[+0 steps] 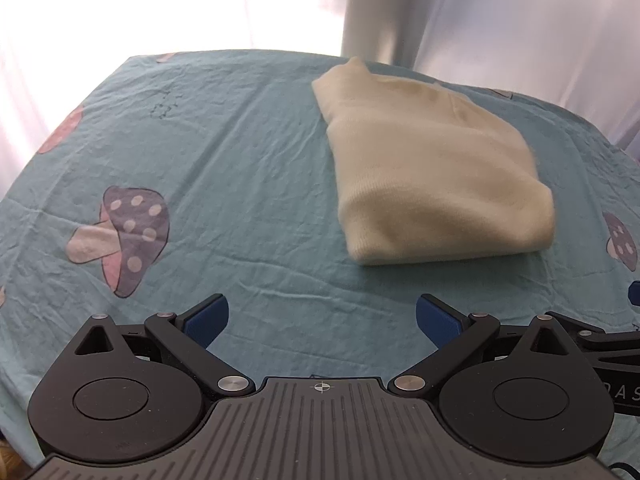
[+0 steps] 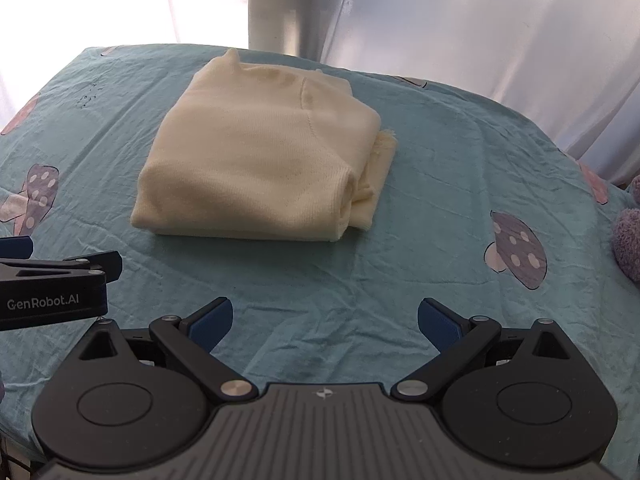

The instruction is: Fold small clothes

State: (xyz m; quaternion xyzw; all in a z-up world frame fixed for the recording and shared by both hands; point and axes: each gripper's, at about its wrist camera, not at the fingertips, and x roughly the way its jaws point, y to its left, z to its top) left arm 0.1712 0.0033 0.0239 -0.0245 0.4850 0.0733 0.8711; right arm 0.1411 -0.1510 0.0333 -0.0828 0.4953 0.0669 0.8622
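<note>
While both claws gape wide, empty | folded sweater (image 2: 256, 160) lies lengthwise away from cameras, collar far.

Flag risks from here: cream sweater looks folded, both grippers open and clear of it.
1. The sweater shows loose layered edges on its right side; a nudge there could undo the fold.
2. The left gripper and right gripper sit close together near the front edge, so they may collide when moving.
3. The wrinkled sheet could drag under the fingers and shift the sweater.
</note>
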